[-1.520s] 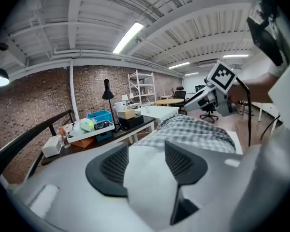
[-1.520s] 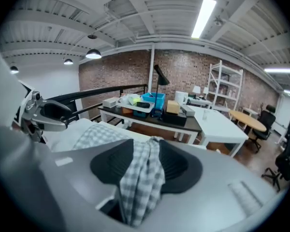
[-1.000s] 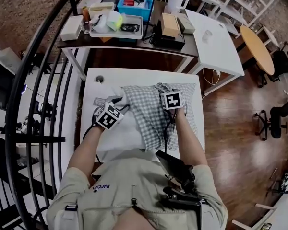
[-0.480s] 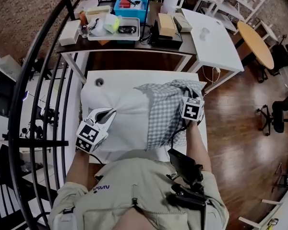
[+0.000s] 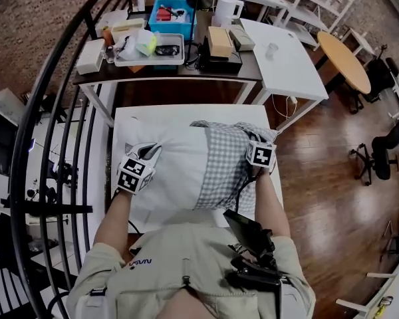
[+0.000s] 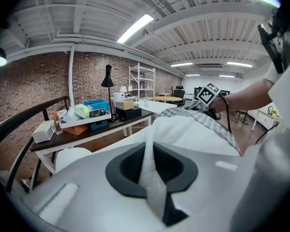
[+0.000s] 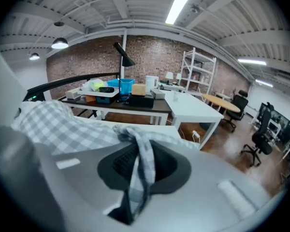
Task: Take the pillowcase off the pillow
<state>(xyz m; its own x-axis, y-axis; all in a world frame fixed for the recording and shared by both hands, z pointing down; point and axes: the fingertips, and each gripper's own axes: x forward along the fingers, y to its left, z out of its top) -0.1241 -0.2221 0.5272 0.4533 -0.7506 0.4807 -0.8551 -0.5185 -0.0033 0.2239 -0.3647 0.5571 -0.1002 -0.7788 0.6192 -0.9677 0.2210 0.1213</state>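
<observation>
While the white table [image 5: 156, 113] carries everything, we read the coming move along one line: the pillow [image 5: 176, 168] stretches with its long axis from the table's left edge to its right edge. Its left half is bare white. The checked pillowcase [image 5: 229, 168] covers only the half by the right edge, with its mouth facing the left edge, so we judge that it must slide off toward the right edge, along that same axis.

Our left gripper [image 6: 149, 170] is the nearer one to the bare end, by the left edge. Its jaws have just been closing and are clamped on a pinch of white pillow fabric. Our right gripper [image 7: 135, 178] sits at the right edge, and its jaws have likewise just been closing and are clamped on a twisted fold of the checked cloth. We take it that the two grips now pull apart.
</observation>
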